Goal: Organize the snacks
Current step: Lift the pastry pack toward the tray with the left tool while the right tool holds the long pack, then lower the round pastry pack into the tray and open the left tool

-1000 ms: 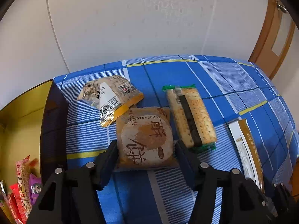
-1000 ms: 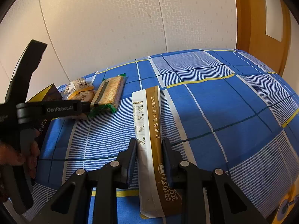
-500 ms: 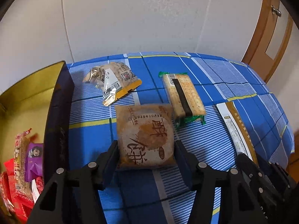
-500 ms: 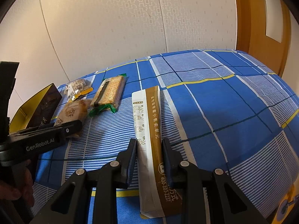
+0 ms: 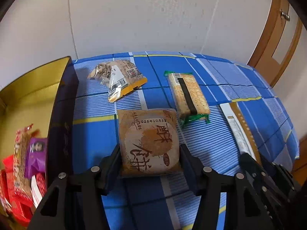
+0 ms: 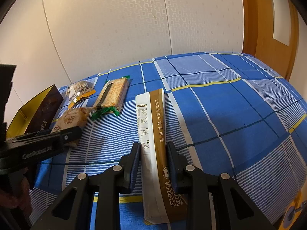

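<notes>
Left gripper point(image 5: 149, 159) jaws clamped on brown pastry packet point(image 5: 148, 140) near gold-lined box point(image 5: 34, 95); right gripper point(image 6: 152, 159) jaws clamped on long sachet point(image 6: 153, 134), right, on blue-checked bench point(image 6: 230, 105).

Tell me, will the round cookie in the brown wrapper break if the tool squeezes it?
Maybe. The brown cookie packet looks flat and puffy, so its wrapper would likely crinkle first. The pastry inside seems crumbly, so a hard pinch from the left tool, now on both its sides, could crack it. It probably won't roll.
</notes>
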